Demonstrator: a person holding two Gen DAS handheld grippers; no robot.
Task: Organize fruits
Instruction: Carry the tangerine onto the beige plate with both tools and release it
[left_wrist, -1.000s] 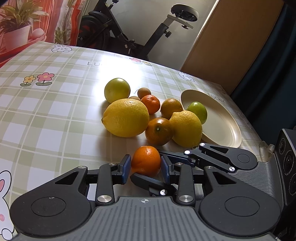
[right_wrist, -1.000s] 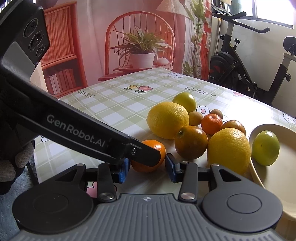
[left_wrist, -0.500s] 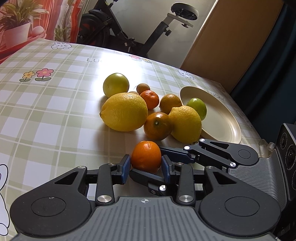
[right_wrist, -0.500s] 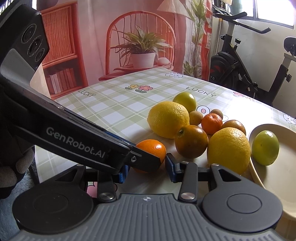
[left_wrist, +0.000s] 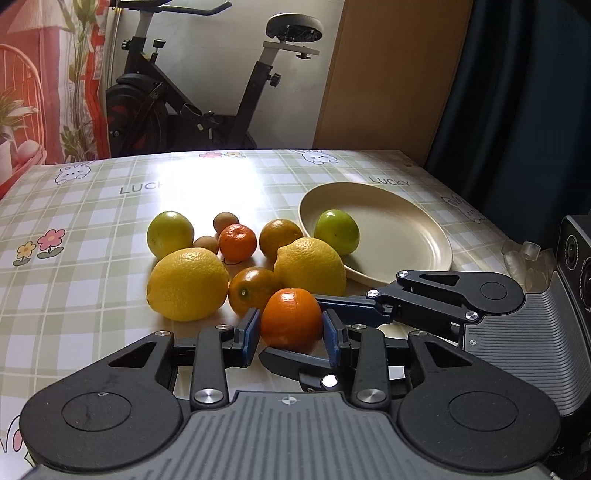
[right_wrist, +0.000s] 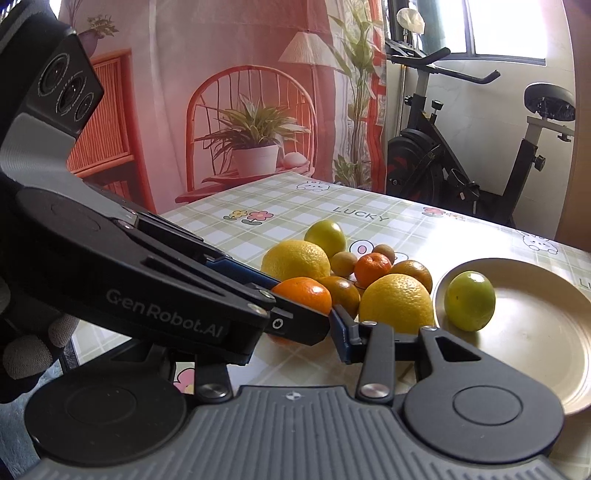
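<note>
One green fruit (left_wrist: 337, 231) sits on the plate (left_wrist: 424, 236); left gripper (left_wrist: 291, 338) pinches an orange (left_wrist: 291, 320); right gripper (right_wrist: 332, 325) spread, idle; most fruits remain mid-frame.

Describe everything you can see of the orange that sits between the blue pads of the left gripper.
The orange is small, round and bright orange, with a glossy, dimpled peel and a shallow dent on top. It sits between the two blue pads of the left gripper, which press on its sides. One finger of the right gripper passes under it, another beside it. Whether it rests on the table cannot be told. The other fruits lie just behind it.
</note>
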